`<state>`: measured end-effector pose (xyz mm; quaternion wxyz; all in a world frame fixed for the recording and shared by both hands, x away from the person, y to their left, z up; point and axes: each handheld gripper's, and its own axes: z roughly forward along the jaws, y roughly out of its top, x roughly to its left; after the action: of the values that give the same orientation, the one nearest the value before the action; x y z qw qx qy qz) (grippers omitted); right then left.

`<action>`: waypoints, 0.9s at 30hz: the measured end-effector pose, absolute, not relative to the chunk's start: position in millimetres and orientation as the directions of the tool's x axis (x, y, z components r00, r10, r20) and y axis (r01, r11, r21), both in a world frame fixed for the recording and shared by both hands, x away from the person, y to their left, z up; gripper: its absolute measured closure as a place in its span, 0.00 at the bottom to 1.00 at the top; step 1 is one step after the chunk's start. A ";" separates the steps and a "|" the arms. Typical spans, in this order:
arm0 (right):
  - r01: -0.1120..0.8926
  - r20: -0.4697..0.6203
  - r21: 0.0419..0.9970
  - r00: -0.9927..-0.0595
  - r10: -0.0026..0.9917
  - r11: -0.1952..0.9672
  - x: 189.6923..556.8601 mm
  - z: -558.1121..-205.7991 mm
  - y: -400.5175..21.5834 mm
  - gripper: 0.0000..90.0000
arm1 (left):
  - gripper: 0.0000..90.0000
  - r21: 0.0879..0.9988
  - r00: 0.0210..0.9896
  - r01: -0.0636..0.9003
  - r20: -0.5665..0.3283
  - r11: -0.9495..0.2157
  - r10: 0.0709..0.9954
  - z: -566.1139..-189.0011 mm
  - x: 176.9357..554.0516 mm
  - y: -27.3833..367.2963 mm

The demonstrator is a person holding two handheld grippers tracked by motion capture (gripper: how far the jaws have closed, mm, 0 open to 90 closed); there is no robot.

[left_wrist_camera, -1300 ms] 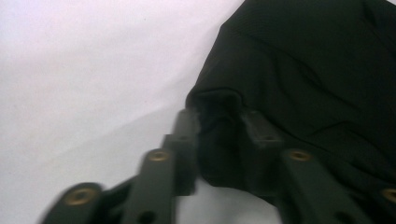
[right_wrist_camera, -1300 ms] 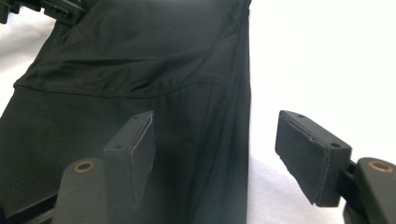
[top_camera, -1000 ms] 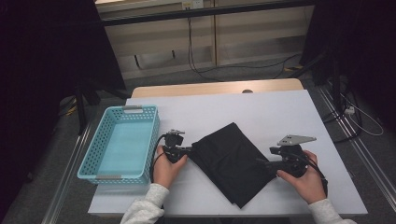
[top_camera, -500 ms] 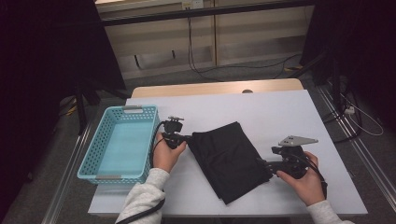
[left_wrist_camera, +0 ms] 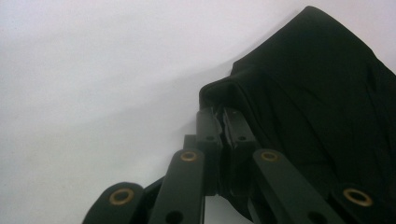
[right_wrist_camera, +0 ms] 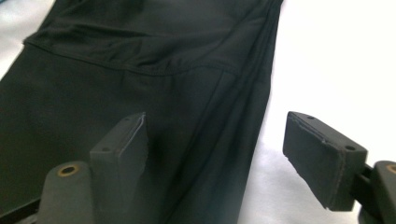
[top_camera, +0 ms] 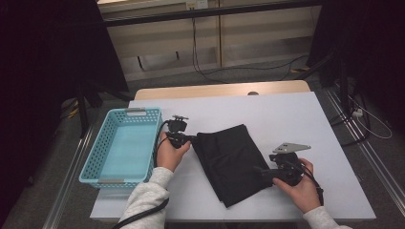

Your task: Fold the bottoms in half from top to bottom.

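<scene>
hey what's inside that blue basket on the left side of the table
Nothing shows inside the blue basket: its pale floor looks bare in the high view. The strip just behind its near wall is hidden. The black cloth lies outside it, on the table.

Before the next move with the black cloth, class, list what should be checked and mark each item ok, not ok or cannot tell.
1. Left gripper shut on the cloth corner: ok.
2. Right gripper gripping the cloth: not ok, jaws open, its edge lies between them.
3. Cloth lying flat on the table: ok, slight wrinkles.
4. Basket ready to receive: ok.
5. Cloth folded evenly: cannot tell.
</scene>
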<state>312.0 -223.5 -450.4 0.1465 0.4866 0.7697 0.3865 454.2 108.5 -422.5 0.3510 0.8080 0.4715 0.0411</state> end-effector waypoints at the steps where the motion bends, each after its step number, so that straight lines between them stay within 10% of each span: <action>1: 0.642 0.149 0.731 -0.483 0.863 0.233 312.4 -451.7 -222.7 0.29 | 0.96 0.607 0.553 0.732 -0.262 -0.310 0.791 -422.6 454.0 108.3; 27: 0.675 0.252 0.732 -0.390 0.886 0.089 302.9 -465.3 -211.9 0.85 | 0.96 0.596 0.569 0.730 -0.257 -0.336 0.781 -421.5 453.8 106.5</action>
<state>302.9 -211.9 -465.3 0.1290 0.5372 0.7265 0.4087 453.8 106.5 -421.5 0.3439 0.8164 0.4625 0.0371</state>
